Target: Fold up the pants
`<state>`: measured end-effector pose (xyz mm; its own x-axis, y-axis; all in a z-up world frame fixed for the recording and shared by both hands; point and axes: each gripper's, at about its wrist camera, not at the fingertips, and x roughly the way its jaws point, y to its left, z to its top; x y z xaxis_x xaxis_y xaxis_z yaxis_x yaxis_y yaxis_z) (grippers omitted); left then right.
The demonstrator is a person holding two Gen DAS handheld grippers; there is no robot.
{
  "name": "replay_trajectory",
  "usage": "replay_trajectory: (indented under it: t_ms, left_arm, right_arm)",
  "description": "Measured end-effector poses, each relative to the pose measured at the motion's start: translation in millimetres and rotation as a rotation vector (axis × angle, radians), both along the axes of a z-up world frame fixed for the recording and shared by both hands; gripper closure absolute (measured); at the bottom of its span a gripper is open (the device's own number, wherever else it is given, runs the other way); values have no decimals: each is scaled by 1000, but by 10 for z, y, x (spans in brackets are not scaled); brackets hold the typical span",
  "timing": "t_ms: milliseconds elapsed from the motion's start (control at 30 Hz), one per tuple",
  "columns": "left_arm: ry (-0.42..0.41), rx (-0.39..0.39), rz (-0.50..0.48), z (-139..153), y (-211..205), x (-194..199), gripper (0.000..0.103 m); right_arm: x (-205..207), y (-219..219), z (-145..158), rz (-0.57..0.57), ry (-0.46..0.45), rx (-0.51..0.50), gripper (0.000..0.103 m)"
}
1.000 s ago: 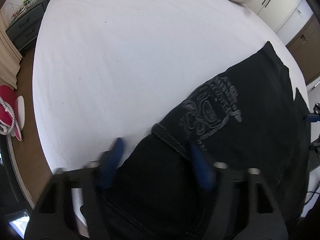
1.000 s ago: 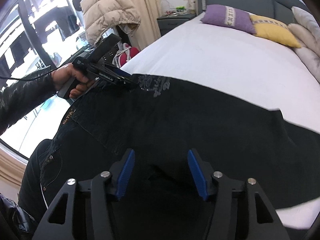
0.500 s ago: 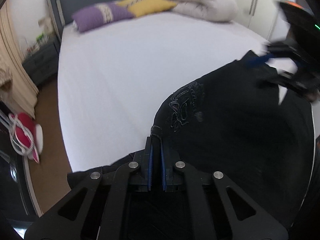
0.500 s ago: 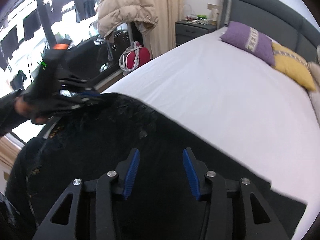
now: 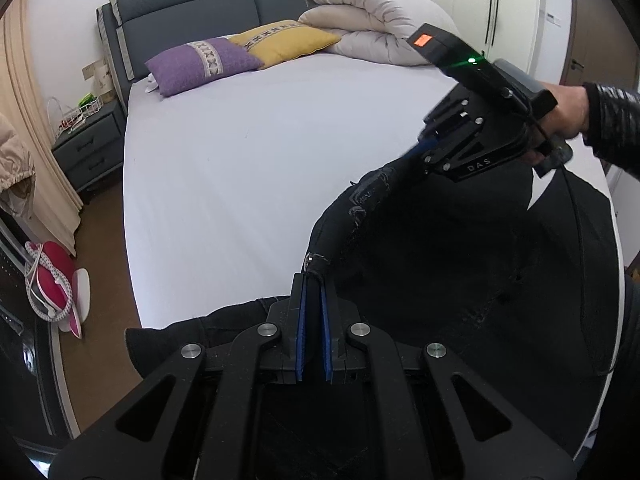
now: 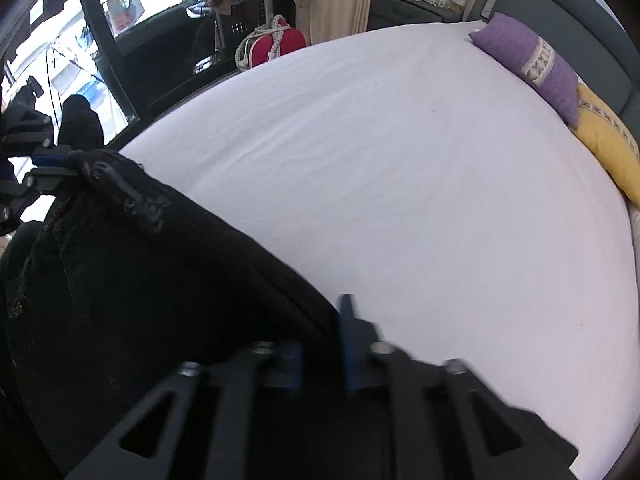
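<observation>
The black denim pants (image 5: 460, 264) with pale stitched embroidery were draped over the near edge of the white-sheeted bed (image 5: 248, 152), one waistband corner raised off the sheet. That corner was pinched by the left gripper (image 5: 313, 280), its blue-padded jaws drawn together w/ almost no gap. The right gripper (image 6: 326, 320), held in a hand w/ a black glossy sleeve (image 5: 612, 120), was closing its jaws, w/ an edge of the same fabric between them approx. at the pads; blur prevented confirming full pad contact.

The pants (image 5: 460, 264) lie on the bed (image 5: 248, 152), at its foot end. Two pillows (image 5: 204, 64) and a rolled duvet (image 5: 368, 20) lie at its head; a nightstand (image 5: 88, 148) stands beside it.
</observation>
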<state>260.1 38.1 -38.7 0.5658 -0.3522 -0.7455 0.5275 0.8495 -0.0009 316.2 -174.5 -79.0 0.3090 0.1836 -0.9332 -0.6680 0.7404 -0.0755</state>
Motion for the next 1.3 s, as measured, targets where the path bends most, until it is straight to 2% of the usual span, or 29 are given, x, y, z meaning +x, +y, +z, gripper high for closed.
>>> replay_trajectory:
  t_ms: [133, 267, 333, 400, 433, 533, 667, 767, 900, 967, 1100, 1200, 1300]
  left_arm:
    - [9, -27, 28, -8, 37, -94, 98]
    - [23, -65, 60, 23, 156, -206, 98]
    - [32, -82, 75, 52, 185, -328, 98]
    - [40, -97, 78, 96, 191, -454, 98]
    - [42, -99, 74, 125, 181, -558, 98]
    - [41, -81, 58, 161, 138, -843, 98]
    - [68, -60, 26, 106, 116, -1304, 98]
    - [104, -47, -21, 4, 69, -1654, 98]
    - [131, 18, -83, -146, -86, -2086, 98]
    - [151, 25, -103, -190, -122, -2291, 98]
    - [155, 58, -147, -232, -197, -2642, 98]
    - [145, 102, -171, -226, -337, -2728, 98]
    - [152, 105, -161, -274, -341, -2779, 98]
  right_arm:
    - [-178, -46, 145, -63, -9, 60, 97]
    - [-541, -26, 378, -135, -53, 165, 98]
    - [-697, 30, 438, -175, -43, 239, 98]
    - [-868, 119, 387, -209, 23, 327, 98]
    - [-983, 191, 327, -200, 45, 332, 98]
    - [-1295, 302, 186, -169, 68, 299, 98]
    - [-1844, 193, 122, -167, 87, 278, 98]
    - [-2295, 251, 139, -88, 32, 138, 98]
    - [-2835, 471, 104, 2, 15, -1, 98]
    - [-3044, 569, 53, 29, 2, -61, 98]
    - [-3290, 618, 12, -6, 13, -60, 98]
    - [-3346, 652, 23, -38, 16, -43, 98]
    - [-3479, 628, -24, -42, 17, -54, 98]
